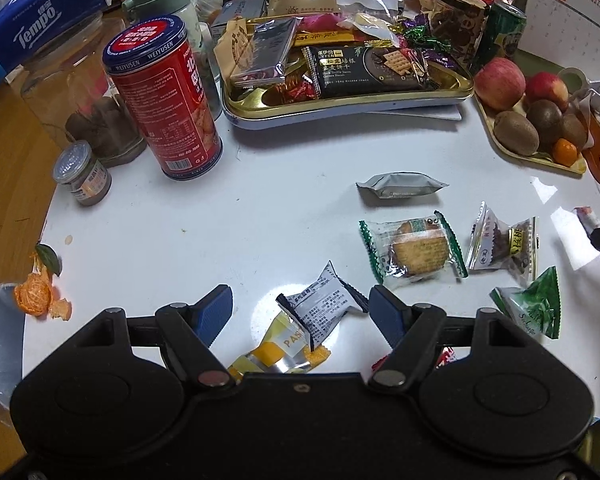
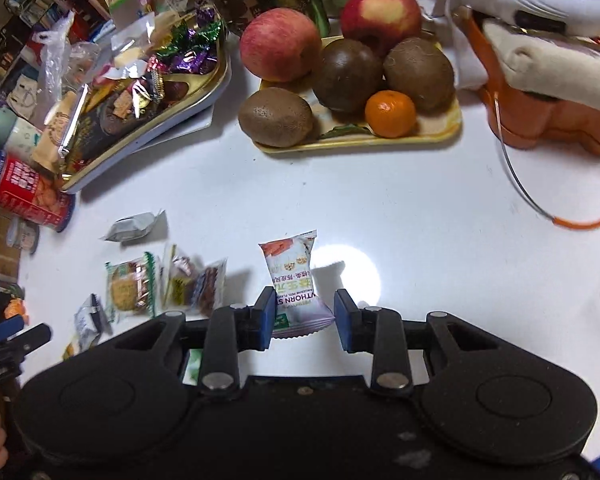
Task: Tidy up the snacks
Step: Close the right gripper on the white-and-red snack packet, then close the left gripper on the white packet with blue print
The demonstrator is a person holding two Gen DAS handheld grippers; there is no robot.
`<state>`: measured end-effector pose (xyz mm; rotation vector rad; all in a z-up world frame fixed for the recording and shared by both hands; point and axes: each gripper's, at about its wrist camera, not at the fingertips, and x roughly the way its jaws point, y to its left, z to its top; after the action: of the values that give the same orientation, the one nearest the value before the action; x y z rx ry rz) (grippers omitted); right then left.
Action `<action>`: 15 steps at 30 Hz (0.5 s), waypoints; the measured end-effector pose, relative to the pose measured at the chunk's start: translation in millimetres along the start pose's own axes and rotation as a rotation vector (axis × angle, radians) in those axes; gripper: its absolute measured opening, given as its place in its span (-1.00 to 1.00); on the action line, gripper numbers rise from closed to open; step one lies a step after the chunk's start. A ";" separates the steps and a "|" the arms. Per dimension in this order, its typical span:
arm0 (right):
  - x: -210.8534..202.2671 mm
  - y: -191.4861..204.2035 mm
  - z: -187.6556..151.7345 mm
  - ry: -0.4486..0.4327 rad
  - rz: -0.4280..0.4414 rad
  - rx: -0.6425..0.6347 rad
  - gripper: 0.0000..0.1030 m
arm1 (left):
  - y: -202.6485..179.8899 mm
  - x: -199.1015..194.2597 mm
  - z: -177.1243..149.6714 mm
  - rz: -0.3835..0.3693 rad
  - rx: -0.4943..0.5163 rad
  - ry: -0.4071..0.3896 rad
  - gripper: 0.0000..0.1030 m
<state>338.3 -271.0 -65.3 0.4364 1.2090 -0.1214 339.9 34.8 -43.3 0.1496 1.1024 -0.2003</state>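
My right gripper (image 2: 305,318) is shut on the lower end of a pale hawthorn snack packet (image 2: 294,268), which hangs above the white table (image 2: 380,208) and casts a shadow on it. My left gripper (image 1: 300,312) stands open low over the table. A small grey-white packet (image 1: 326,304) and a yellow packet (image 1: 284,346) lie loose between its blue fingers (image 1: 216,312). A gold tray (image 1: 380,100) piled with snacks sits at the back, and the right wrist view shows this gold tray (image 2: 204,96) at upper left. A silver packet (image 1: 400,186), a wrapped cookie (image 1: 412,252), a clear packet (image 1: 504,248) and a green packet (image 1: 532,308) lie on the table.
A red biscuit can (image 1: 164,96), a small jar (image 1: 82,174) and a large glass jar (image 1: 80,92) stand at the left. A yellow fruit tray (image 2: 360,142) holds apples, kiwis and a mandarin. Orange peel (image 1: 36,296) lies at the table's left edge. An orange object (image 2: 540,112) stands at the right.
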 end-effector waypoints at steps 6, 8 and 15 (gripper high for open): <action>-37.4 -0.3 -36.7 -0.044 0.064 0.031 -0.36 | 2.1 3.5 -10.5 -0.005 0.016 -0.003 0.47; -45.0 0.4 -50.9 -0.050 0.087 0.041 -0.36 | 1.7 3.7 -12.3 -0.011 0.012 -0.030 0.47; -45.0 15.1 -74.4 -0.032 0.099 0.005 -0.36 | -15.5 16.8 -11.9 0.011 0.169 -0.083 0.47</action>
<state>261.7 -234.6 -40.8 0.4967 1.1541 -0.0460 333.3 20.8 -63.9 0.2959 1.0011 -0.2881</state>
